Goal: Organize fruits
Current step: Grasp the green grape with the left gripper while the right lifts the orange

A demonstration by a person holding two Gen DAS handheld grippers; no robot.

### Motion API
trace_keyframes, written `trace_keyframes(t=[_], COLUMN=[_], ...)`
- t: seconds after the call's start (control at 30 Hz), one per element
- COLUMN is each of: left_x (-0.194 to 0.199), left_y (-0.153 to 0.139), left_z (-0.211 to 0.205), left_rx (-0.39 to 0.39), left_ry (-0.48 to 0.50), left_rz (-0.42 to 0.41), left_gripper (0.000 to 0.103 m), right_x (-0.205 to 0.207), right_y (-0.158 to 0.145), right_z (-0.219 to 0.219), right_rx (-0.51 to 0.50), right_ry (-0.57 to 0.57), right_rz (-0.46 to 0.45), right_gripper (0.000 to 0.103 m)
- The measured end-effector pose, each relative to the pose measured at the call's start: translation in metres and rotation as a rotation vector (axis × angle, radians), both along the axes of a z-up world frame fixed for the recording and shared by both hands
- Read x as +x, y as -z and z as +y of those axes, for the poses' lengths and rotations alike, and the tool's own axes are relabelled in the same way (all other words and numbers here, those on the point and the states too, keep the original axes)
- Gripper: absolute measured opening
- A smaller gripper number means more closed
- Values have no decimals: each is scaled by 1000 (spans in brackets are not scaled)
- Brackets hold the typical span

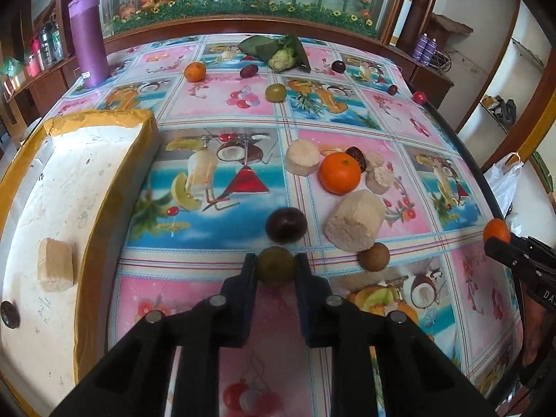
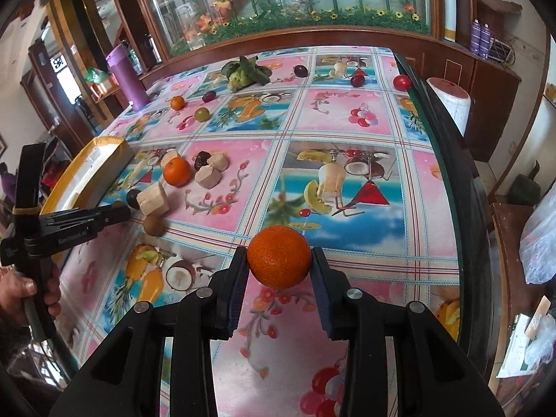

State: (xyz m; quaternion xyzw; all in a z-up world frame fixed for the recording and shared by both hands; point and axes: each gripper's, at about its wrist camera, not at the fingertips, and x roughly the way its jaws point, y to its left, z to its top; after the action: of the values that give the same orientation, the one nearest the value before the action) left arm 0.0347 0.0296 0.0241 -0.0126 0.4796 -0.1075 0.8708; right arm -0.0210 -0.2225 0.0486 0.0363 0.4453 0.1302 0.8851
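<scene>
Orange peel fills the gap between the fingers of the right gripper (image 2: 279, 267): the held orange (image 2: 279, 261) sits pinched at the fingertips only, lifted clear above the near half of the table (image 2: 347, 187). The left gripper (image 1: 276, 267) is closed narrow on a green-brown fruit (image 1: 275, 266), likewise at the tips, low over the near part of the table, just behind a dark round fruit (image 1: 286, 225).

Loose items lie beyond:
- a second orange (image 1: 340, 173) among pale cut chunks (image 1: 355, 225) near the table's middle;
- a brown fruit (image 1: 374, 256) just beside the largest chunk;
- a small orange (image 1: 195, 71), a green fruit (image 1: 276, 92) and dark plums (image 1: 248, 71) toward the far edge, near a leafy vegetable (image 1: 282, 54);
- a red fruit (image 1: 419, 97) at the far right edge.

A white foam box (image 1: 69, 187) with yellow tape stands along the left edge and holds one pale chunk (image 1: 55, 264).

Risks, as judgement:
- Both fruits are round and gripped at the extreme fingertips; a tilt or a slackened squeeze could let either slip and roll.
- The red fruit sits at the edge and could roll off if the table is jolted.
- The left gripper's path toward the box passes close to the dark fruit; a low sweep could knock it.

Pose: both grippers point toward the far edge, pitched downward. The left one is held in a hand (image 2: 24, 295) at the table's near left corner; the right is held further right.
</scene>
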Motion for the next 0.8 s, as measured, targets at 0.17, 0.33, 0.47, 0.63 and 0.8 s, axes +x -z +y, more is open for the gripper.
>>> trace_keyframes(t=[0.17,0.33,0.47,0.63,0.8], left_x=[-30,-59,-67,-72,-75], left_y=[-8,-14,-22,-32,-39], left_z=[-10,-13,-2,17,42], left_rx=[13,19,2,-1,-4], left_ry=[45,54,41,8,-37], left_rz=[-12,-37,-53,-82,-106], left_gripper=[24,24,24,24,24], right_x=[-9,-18,-22,-26,-26], right_y=[-3,-9,-10,-11,-17], right_z=[19,38,52,73,101], right_rx=[-21,-27,-35,-40,-52], right_ry=[-12,-22,-30,-55,-100], right_rz=[-16,-40,-36,-27,-38], right_gripper=[35,35,35,35,35])
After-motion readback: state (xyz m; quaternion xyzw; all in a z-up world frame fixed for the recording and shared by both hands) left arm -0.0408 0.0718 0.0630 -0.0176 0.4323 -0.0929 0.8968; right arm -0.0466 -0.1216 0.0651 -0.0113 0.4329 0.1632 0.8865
